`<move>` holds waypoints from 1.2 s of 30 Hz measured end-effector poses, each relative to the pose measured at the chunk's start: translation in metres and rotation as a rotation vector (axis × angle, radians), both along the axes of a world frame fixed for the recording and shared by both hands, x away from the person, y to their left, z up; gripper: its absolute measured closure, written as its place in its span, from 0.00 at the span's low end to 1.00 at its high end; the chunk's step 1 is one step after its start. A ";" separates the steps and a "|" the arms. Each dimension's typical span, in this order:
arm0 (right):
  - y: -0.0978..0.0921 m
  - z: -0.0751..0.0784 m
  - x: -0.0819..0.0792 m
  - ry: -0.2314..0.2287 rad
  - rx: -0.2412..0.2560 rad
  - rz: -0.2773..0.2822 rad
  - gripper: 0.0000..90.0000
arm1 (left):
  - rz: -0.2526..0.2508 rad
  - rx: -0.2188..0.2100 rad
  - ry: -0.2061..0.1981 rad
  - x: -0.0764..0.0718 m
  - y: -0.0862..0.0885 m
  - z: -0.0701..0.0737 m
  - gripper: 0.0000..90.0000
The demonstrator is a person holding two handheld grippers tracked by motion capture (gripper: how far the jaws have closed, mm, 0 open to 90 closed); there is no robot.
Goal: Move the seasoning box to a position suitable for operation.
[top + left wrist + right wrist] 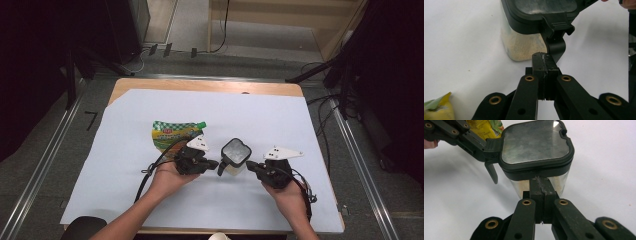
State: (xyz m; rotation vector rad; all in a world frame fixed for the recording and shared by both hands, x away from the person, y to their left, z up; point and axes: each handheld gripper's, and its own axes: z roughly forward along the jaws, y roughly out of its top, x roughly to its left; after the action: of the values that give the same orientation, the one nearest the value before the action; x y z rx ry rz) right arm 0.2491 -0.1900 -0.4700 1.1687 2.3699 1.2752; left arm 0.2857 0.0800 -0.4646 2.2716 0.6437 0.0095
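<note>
Frame centre: lidded jar (235,156) | left gripper (212,163) jaws closed at latch (555,37) | right gripper (251,165) closed, bracing | lift latch gently.

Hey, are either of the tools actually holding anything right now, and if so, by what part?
Neither holds anything. The left tool is shut, its tip at the container's hanging latch. The right tool is shut, pressed against the container's side under the lid.

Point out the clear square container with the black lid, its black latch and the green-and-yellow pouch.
Clear square container with black lid (236,151), high view, lid top.
Black latch (556,47), left gripper view, hanging tab.
Green-and-yellow pouch (172,133), high view, front.
</note>
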 end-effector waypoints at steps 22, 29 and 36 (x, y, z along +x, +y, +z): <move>0.001 -0.003 0.005 -0.003 -0.026 -0.015 1.00 | -0.014 -0.051 0.024 -0.004 -0.012 -0.009 1.00; 0.000 -0.005 0.010 -0.001 -0.022 -0.047 1.00 | -0.029 -0.060 0.025 -0.009 -0.023 -0.010 1.00; 0.002 -0.007 0.016 -0.004 -0.016 -0.084 1.00 | -0.053 -0.077 0.034 -0.011 -0.032 -0.012 1.00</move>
State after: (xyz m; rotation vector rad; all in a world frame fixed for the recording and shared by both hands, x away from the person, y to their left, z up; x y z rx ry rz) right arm 0.2655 -0.1885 -0.4771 1.2458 2.2977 1.2280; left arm 0.2750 0.0478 -0.4763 2.2179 0.5910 -0.0788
